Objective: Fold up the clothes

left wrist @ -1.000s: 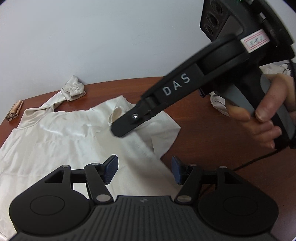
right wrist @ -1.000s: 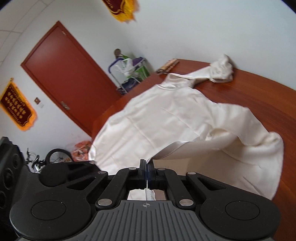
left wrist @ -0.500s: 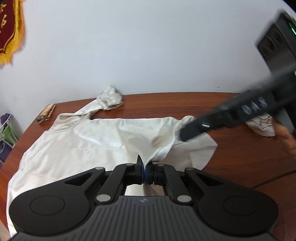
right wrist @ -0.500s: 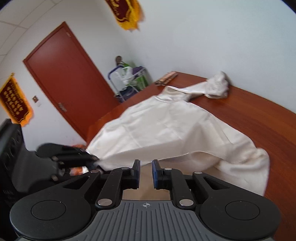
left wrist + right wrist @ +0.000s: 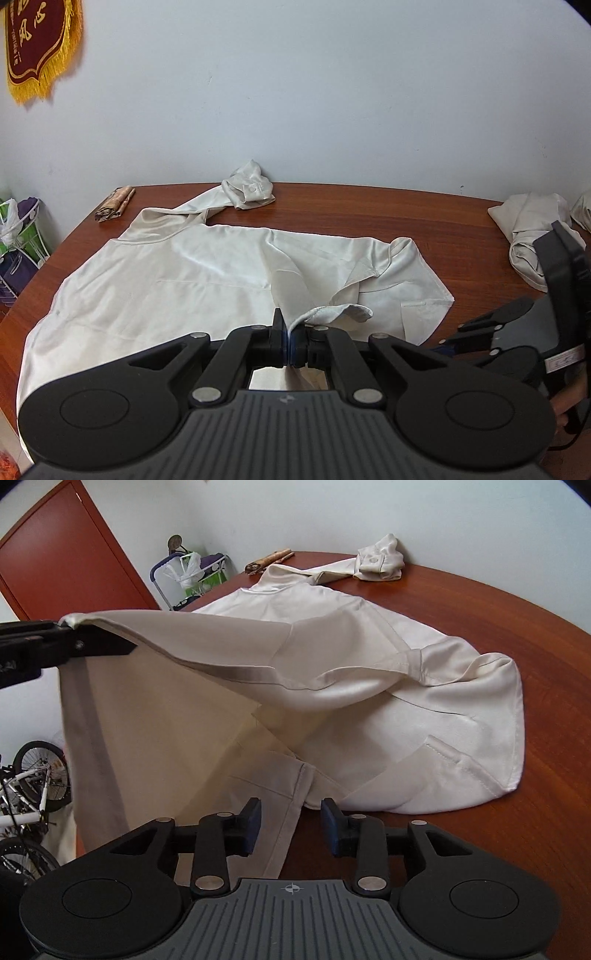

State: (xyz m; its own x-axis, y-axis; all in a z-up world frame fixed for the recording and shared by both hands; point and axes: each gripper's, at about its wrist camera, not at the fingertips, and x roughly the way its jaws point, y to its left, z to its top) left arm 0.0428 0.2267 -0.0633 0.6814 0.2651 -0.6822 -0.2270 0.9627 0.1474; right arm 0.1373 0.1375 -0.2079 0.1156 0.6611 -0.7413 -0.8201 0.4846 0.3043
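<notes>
A cream shirt [image 5: 192, 280] lies spread on the brown wooden table [image 5: 461, 236], one sleeve and cuff [image 5: 247, 190] bunched at the far edge. My left gripper [image 5: 288, 343] is shut on a front edge of the shirt. In the right wrist view it [image 5: 74, 627] holds that edge lifted, so a flap [image 5: 166, 709] hangs down. My right gripper [image 5: 291, 812] is low at the near edge and its jaws are opening. A hem strip [image 5: 291, 834] runs between the blue pads [image 5: 253, 816] without touching them. Its black body [image 5: 524, 325] shows at the right of the left wrist view.
More cream clothes [image 5: 528, 229] lie piled at the table's right end. A rolled brown bundle [image 5: 114, 208] sits at the far left corner. Beyond the table are a red door [image 5: 70, 557], a wire rack with bags [image 5: 192, 576] and bicycles [image 5: 29, 801].
My left gripper closed on the shirt's edge and lifted it. My right gripper let go of the cloth, opened, and dropped from above the shirt to the table's near edge.
</notes>
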